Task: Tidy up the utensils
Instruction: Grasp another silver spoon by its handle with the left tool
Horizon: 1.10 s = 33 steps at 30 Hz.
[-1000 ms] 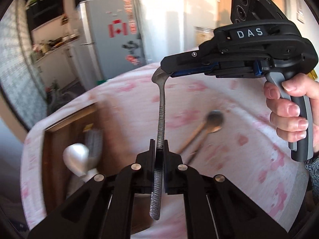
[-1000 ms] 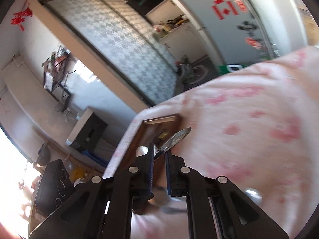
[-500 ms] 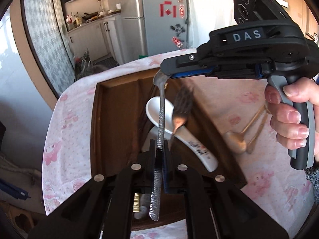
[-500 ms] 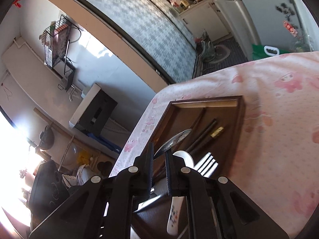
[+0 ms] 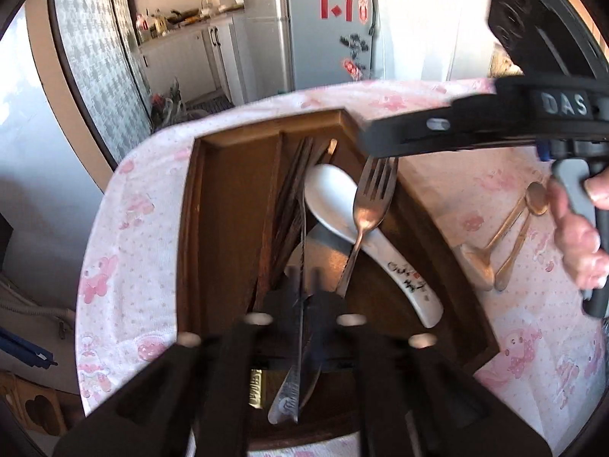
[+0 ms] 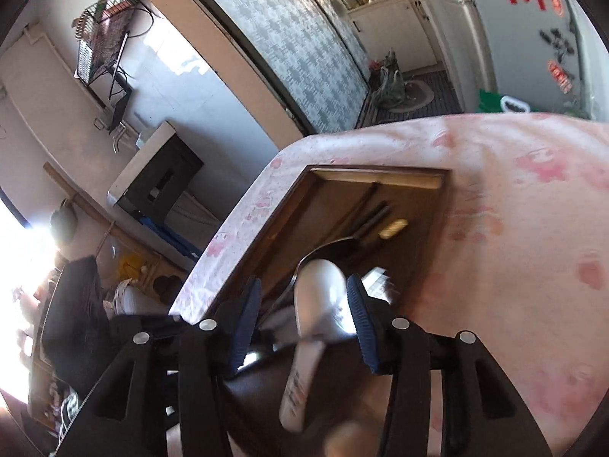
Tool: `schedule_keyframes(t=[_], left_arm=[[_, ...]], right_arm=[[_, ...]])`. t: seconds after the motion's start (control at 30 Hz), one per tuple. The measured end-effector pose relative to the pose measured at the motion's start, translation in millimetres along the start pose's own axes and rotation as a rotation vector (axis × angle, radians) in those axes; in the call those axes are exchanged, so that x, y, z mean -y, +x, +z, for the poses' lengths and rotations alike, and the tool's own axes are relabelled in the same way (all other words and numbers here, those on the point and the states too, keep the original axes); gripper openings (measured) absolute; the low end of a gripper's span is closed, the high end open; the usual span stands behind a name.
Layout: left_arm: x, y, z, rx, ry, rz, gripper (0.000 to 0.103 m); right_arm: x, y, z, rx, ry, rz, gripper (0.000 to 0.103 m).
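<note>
Left wrist view: looks down into a dark brown wooden divided tray [image 5: 198,228] on a white tablecloth with pink prints [image 5: 125,251]. Inside the tray's wide right compartment, a white ceramic spoon with dark lettering on its handle [image 5: 335,198], crossed by a steel fork [image 5: 371,205] with its tines toward the tray's far rim. Along the tray's inner divider, dark chopsticks [image 5: 293,190]. Over the tray's near end, the left gripper [image 5: 304,289], jaws just opened and now parted, blurred. Between them, seen edge-on and not pinched, a steel spoon with a textured handle [image 5: 291,392], handle end at the tray's near rim. Right of the tray, on the cloth, two gold-coloured spoons [image 5: 510,228]. Further right of the tray, a right hand [image 5: 578,243] around a grey grip. Right wrist view: shows the right gripper [image 6: 304,285] above the tray, jaws likewise just opened, blue pads [image 6: 247,316] spread and gripping nothing. Below them in the tray, the white spoon and the steel spoon's bowl, clear of both pads.
</note>
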State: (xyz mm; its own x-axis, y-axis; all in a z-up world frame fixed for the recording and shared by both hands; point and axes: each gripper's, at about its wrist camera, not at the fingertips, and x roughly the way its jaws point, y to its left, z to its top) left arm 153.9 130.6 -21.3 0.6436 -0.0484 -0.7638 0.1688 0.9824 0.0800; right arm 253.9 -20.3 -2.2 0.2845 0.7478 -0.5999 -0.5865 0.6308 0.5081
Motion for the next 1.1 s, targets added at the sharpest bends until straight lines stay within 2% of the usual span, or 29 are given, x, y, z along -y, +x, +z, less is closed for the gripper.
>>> schedule_keyframes(t=[0.03, 0.2, 0.4, 0.57, 0.73, 0.9, 0.93, 1.0, 1.07, 1.1], left_arm=[[3, -8, 0, 0.026, 0.002, -0.002, 0.056], [34, -28, 6, 0.071, 0.048, -0.061, 0.056], [79, -23, 9, 0.088, 0.11, -0.142, 0.06], [128, -9, 6, 0.077, 0.185, -0.23, 0.06], [164, -1, 7, 0.065, 0.24, -0.259, 0.06], [179, 9, 9, 0.047, 0.26, -0.26, 0.06], [180, 12, 9, 0.045, 0.261, -0.258, 0.06], [183, 16, 10, 0.039, 0.264, -0.259, 0.06], [186, 22, 11, 0.032, 0.268, -0.259, 0.06], [186, 23, 11, 0.028, 0.27, -0.261, 0.06]], right_arm=[[4, -9, -1, 0.01, 0.003, -0.011, 0.047], [43, -73, -14, 0.074, 0.045, -0.086, 0.048], [92, -137, -54, 0.109, 0.108, -0.18, 0.048], [114, -151, -88, 0.065, 0.108, -0.247, 0.048], [123, -144, -104, 0.008, 0.112, -0.289, 0.047], [126, -130, -103, -0.021, 0.097, -0.288, 0.036], [125, -128, -103, -0.026, 0.091, -0.297, 0.03], [125, -121, -102, -0.037, 0.079, -0.322, 0.024], [124, -119, -101, -0.034, 0.069, -0.313, 0.009], [123, -122, -101, -0.016, 0.067, -0.301, 0.009]])
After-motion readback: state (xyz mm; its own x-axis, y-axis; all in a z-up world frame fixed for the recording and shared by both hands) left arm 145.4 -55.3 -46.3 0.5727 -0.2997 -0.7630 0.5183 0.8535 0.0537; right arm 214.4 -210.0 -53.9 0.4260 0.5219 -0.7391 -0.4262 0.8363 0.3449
